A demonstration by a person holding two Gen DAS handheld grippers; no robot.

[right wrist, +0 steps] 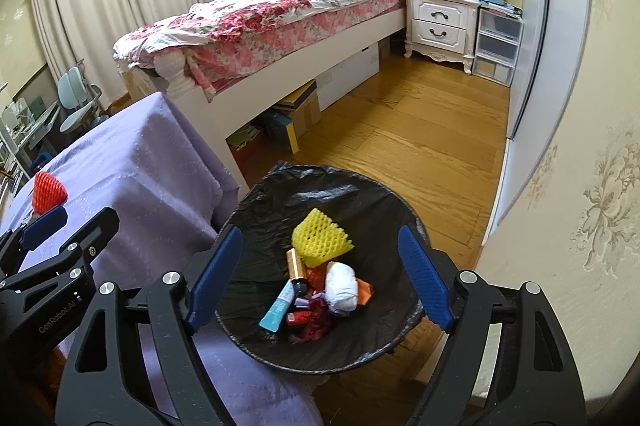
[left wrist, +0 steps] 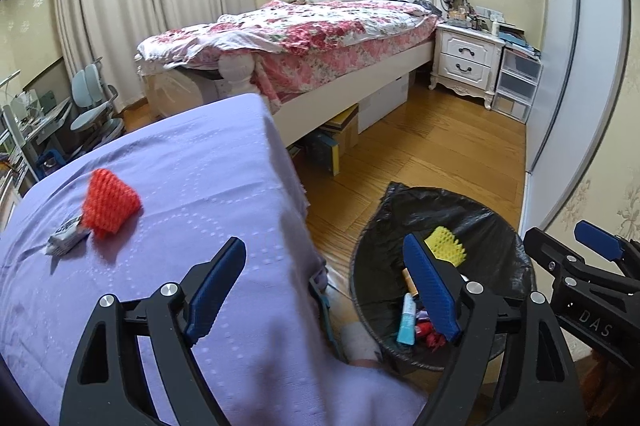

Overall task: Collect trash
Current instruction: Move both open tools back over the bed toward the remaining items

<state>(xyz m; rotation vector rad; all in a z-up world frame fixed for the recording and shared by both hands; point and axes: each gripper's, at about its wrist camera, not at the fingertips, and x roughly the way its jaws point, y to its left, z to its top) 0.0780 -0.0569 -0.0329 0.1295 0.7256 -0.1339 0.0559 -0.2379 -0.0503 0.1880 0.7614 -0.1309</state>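
Observation:
A bin lined with a black bag (right wrist: 320,178) stands on the floor beside a table under a purple cloth (right wrist: 140,166). In the bin lie a yellow foam net (right wrist: 320,238), a white wad (right wrist: 340,286), a teal tube (right wrist: 278,310), a gold cylinder and red wrappers. My right gripper (right wrist: 320,278) hangs open above the bin, with nothing between its jaws. My left gripper (left wrist: 324,290) is open and empty over the table's right edge (left wrist: 200,166). On the cloth to its left lie a red foam net (left wrist: 110,206) and a small crumpled grey-white packet (left wrist: 66,236).
Behind the table stands a bed (left wrist: 320,38) with a floral cover and boxes (right wrist: 296,114) under it. A white nightstand (left wrist: 466,62) and plastic drawers (left wrist: 516,86) stand by a sliding wardrobe door. A desk chair (left wrist: 94,106) is far left. The floor (right wrist: 420,146) is wooden.

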